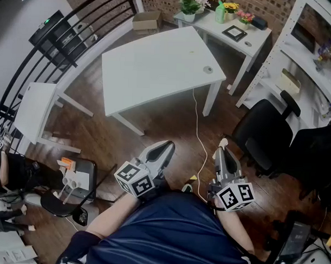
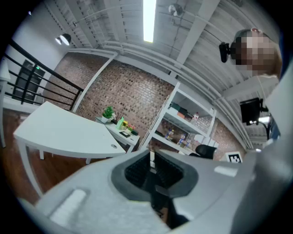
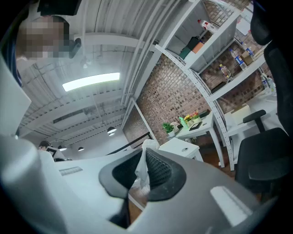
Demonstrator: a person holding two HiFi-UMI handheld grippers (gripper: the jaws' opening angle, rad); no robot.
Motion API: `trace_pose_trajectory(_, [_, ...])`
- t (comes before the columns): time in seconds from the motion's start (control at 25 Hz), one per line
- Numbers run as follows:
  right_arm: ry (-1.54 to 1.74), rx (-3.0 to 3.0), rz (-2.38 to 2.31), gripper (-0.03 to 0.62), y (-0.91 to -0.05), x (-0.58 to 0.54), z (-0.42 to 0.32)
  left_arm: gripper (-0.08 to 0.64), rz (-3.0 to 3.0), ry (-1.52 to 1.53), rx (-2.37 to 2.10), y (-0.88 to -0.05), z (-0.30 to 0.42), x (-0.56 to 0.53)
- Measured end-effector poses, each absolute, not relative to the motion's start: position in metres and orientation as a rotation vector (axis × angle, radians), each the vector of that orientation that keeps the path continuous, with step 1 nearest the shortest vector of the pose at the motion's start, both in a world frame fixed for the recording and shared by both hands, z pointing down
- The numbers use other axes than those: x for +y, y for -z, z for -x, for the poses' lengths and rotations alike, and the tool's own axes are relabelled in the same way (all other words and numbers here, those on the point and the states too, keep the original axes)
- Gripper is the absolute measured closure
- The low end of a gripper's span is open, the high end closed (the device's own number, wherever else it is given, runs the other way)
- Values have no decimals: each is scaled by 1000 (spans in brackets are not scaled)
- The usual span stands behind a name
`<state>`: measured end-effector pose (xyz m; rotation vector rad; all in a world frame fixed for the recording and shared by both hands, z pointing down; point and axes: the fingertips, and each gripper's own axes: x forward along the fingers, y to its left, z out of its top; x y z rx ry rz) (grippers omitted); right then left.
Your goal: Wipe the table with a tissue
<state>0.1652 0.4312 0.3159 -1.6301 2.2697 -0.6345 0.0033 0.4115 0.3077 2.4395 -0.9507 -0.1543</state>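
The person stands on a dark wooden floor [image 1: 155, 128], well apart from the white desk [image 1: 151, 68], with both tools held close to the body; the left tool [image 1: 167, 148] points toward the desk, and in the left gripper view [image 2: 152, 159] its jaws stand together with only a thin slit between the ribbed pads and nothing caught in them; the right tool [image 1: 220, 153] is clamped on the tissue [image 1: 223, 142], a small white tuft at its tip in the head view; in the right gripper view the tissue [image 3: 143, 170] hangs crumpled between the closed pads of that tool [image 3: 143, 157] and sticks out past the top of the jaws; the tissue is over the floor, not touching the desk; the desk top is bare save a round grommet [image 1: 208, 70] near its right corner; a white cable [image 1: 197, 130] runs along the floor from that corner toward the person; a black office chair [image 1: 263, 135] stands just right of the right tool; behind the desk a smaller white desk [image 1: 255, 37] carries potted plants [image 1: 190, 5] and a green bottle [image 1: 220, 12]; white shelving [image 1: 298, 57] lines the right side.
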Motion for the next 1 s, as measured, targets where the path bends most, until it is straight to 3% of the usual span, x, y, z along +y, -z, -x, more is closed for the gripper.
trace_pose_trajectory(0.52, [632, 2218, 1839, 565, -344, 285, -171, 532, -2451, 159, -771, -349, -16, 251])
trace_pose_trajectory(1.0, [598, 2108, 1964, 565, -296, 54, -127, 522, -2478, 198, -662, -326, 46, 28])
